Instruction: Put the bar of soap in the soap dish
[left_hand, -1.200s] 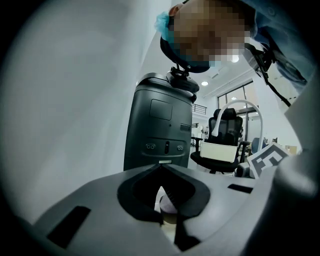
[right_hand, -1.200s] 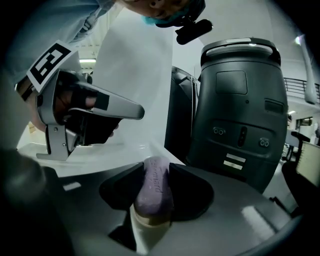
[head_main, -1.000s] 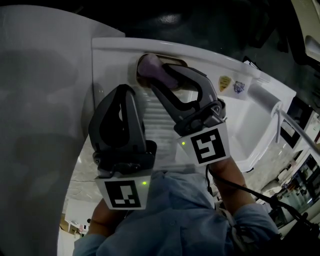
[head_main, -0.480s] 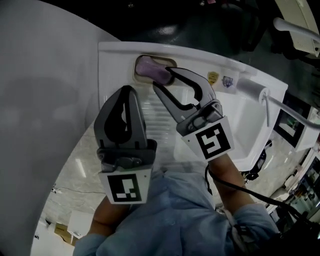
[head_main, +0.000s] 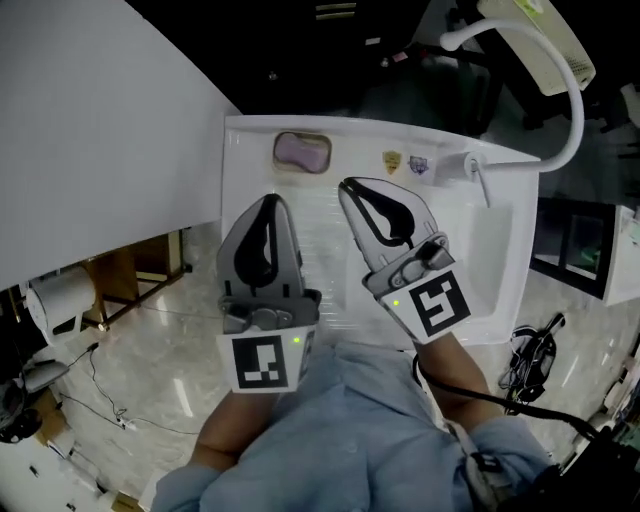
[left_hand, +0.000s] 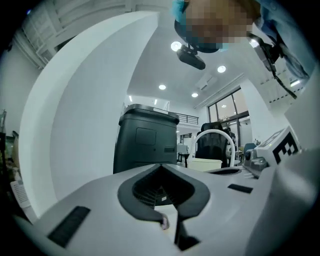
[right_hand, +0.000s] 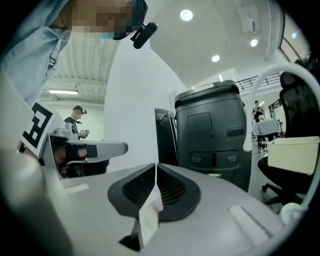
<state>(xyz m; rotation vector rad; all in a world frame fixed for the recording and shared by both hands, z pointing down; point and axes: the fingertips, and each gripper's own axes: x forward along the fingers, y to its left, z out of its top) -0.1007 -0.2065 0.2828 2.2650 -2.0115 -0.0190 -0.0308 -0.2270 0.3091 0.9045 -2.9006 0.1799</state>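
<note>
- Pale table (head_main: 242, 180) carries soap dish (head_main: 275, 152); bar of soap (head_main: 302, 150) lies inside.
- Soap: likely hard, slick, light; pinch its long flanks.
- Left tongs (head_main: 268, 203) and right tongs (head_main: 350, 188) clenched empty, near soap dish.

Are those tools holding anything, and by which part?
Nothing: left tool and right tool are shut empty; the soap bar lies in its dish.

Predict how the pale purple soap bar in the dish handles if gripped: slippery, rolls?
The pale purple rounded soap bar looks solid: probably stiff, not floppy. Its smooth rounded edges could slip from a pinch, especially wet; wetness can't be judged. Lying flat in the recessed beige-rimmed soap dish, it would likely slide, not roll.
</note>
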